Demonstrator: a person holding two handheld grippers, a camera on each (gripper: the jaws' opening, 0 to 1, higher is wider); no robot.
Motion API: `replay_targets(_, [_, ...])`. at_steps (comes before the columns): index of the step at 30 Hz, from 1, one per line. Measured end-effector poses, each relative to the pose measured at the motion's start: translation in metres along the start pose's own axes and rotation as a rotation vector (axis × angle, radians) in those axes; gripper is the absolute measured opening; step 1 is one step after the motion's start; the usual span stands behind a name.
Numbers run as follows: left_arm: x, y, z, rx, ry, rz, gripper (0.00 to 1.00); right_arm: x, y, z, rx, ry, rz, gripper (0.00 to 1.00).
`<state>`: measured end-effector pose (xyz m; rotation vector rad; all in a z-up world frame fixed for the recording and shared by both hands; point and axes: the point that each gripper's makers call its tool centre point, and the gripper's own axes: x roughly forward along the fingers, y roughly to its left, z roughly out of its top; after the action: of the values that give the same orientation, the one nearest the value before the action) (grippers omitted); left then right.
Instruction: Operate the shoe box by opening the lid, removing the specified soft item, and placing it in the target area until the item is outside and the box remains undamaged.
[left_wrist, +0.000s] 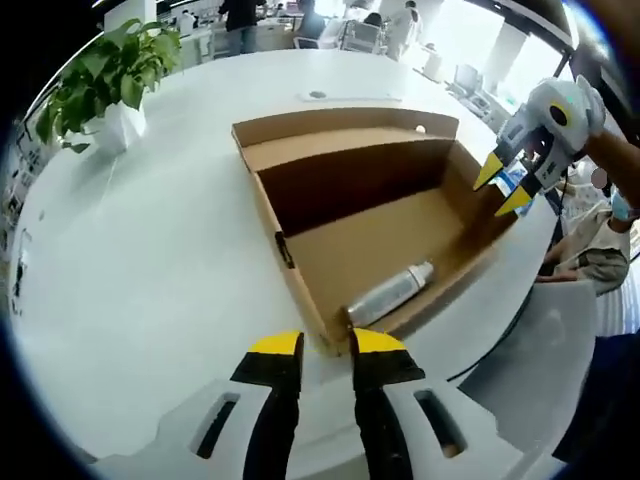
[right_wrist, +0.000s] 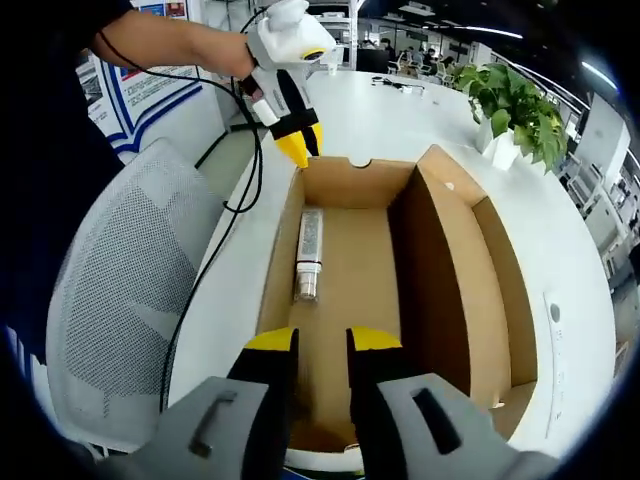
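Observation:
An open cardboard shoe box (left_wrist: 380, 235) lies on the white table, its lid (left_wrist: 345, 125) folded back. Inside lies a silver tube-like item (left_wrist: 390, 292) along one long wall. My left gripper (left_wrist: 326, 345) is open, with the box's near corner just ahead of its narrow gap. My right gripper (left_wrist: 502, 186) hovers open over the far right end wall. In the right gripper view my right gripper (right_wrist: 320, 340) stands open above the box's near end (right_wrist: 340, 280), with nothing between its fingers. The tube (right_wrist: 308, 255) lies ahead, and the left gripper (right_wrist: 297, 142) sits at the far left corner.
A potted plant (left_wrist: 110, 75) (right_wrist: 515, 105) stands on the table beyond the box. A grey mesh chair (right_wrist: 130, 300) is beside the table edge, and a black cable (right_wrist: 225, 240) hangs there. A person's arm (right_wrist: 170, 40) holds the left gripper. People stand in the background.

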<state>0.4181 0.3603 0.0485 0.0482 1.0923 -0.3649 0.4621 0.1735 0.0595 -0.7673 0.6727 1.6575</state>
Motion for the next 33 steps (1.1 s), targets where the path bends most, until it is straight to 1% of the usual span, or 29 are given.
replay_targets(1, [-0.004,-0.002,-0.001,0.01,0.018,-0.009,0.25,0.0,0.0,0.0,0.001,-0.001,-0.001,0.17])
replay_targets(2, [-0.007,-0.006,0.002,0.037,0.021,-0.028,0.24,0.0,0.001,-0.001,0.003,-0.002,-0.001,0.16])
replay_targets(3, [-0.013,-0.012,0.009,0.11,0.016,-0.059,0.22,0.0,0.001,-0.002,0.005,-0.003,-0.001,0.16])
replay_targets(4, [-0.016,-0.014,0.014,0.18,0.019,-0.06,0.2,0.0,0.002,-0.002,0.008,-0.005,-0.002,0.16])
replay_targets(5, [-0.02,-0.015,0.019,0.263,0.048,-0.05,0.18,0.0,0.002,-0.004,0.01,-0.008,-0.005,0.16])
replay_targets(6, [-0.021,-0.018,0.025,0.326,0.055,-0.061,0.18,0.0,0.001,-0.005,0.016,-0.011,-0.006,0.16])
replay_targets(7, [-0.021,-0.023,0.038,0.415,0.04,-0.065,0.17,-0.001,0.001,-0.005,0.019,-0.011,-0.009,0.16])
replay_targets(8, [-0.02,-0.026,0.043,0.485,0.051,-0.07,0.16,-0.001,0.001,-0.006,0.023,-0.012,-0.012,0.16])
replay_targets(9, [-0.017,-0.032,0.046,0.551,0.062,-0.094,0.16,-0.001,0.001,-0.006,0.027,-0.015,-0.015,0.16])
replay_targets(10, [-0.012,-0.042,0.049,0.608,0.084,-0.137,0.16,-0.001,0.001,-0.006,0.03,-0.018,-0.017,0.16])
replay_targets(11, [-0.008,-0.046,0.048,0.634,0.106,-0.156,0.16,-0.001,0.001,-0.007,0.036,-0.022,-0.019,0.16])
replay_targets(12, [-0.002,-0.053,0.042,0.701,0.165,-0.202,0.17,-0.001,0.001,-0.007,0.039,-0.026,-0.019,0.16])
replay_targets(14, [0.01,-0.065,0.034,0.802,0.211,-0.29,0.17,-0.001,0.002,-0.008,0.046,-0.027,-0.018,0.16])
replay_targets(15, [0.013,-0.065,0.028,0.828,0.25,-0.309,0.17,-0.001,0.002,-0.008,0.049,-0.029,-0.018,0.16])
replay_targets(16, [0.017,-0.066,0.025,0.855,0.268,-0.33,0.16,0.0,0.002,-0.01,0.054,-0.026,-0.018,0.16])
replay_targets(17, [0.022,-0.068,0.025,0.857,0.267,-0.346,0.15,0.0,0.002,-0.011,0.053,-0.025,-0.018,0.16])
replay_targets(18, [0.027,-0.061,0.021,0.875,0.319,-0.333,0.16,0.001,0.001,-0.011,0.063,-0.032,-0.02,0.16])
replay_targets(19, [0.03,-0.059,0.023,0.909,0.314,-0.329,0.15,0.001,0.001,-0.011,0.067,-0.034,-0.021,0.16])
replay_targets(20, [0.033,-0.058,0.025,0.908,0.311,-0.327,0.15,0.001,0.0,-0.011,0.074,-0.04,-0.02,0.16])
replay_targets(21, [0.034,-0.055,0.025,0.897,0.326,-0.324,0.15,0.001,-0.001,-0.011,0.078,-0.043,-0.022,0.16])
replay_targets(22, [0.034,-0.054,0.026,0.897,0.326,-0.326,0.16,0.001,-0.001,-0.012,0.08,-0.043,-0.022,0.16])
replay_targets(25, [0.038,-0.049,0.029,0.907,0.327,-0.326,0.16,0.002,-0.002,-0.011,0.083,-0.048,-0.021,0.16])
replay_targets(28, [0.042,-0.046,0.026,0.922,0.343,-0.328,0.18,0.003,-0.004,-0.01,0.086,-0.053,-0.021,0.16])
replay_targets(30, [0.047,-0.045,0.021,0.938,0.367,-0.343,0.18,0.003,-0.005,-0.009,0.092,-0.06,-0.021,0.16])
replay_targets(33, [0.053,-0.046,0.015,0.96,0.384,-0.354,0.19,0.005,-0.007,-0.009,0.099,-0.064,-0.017,0.16])
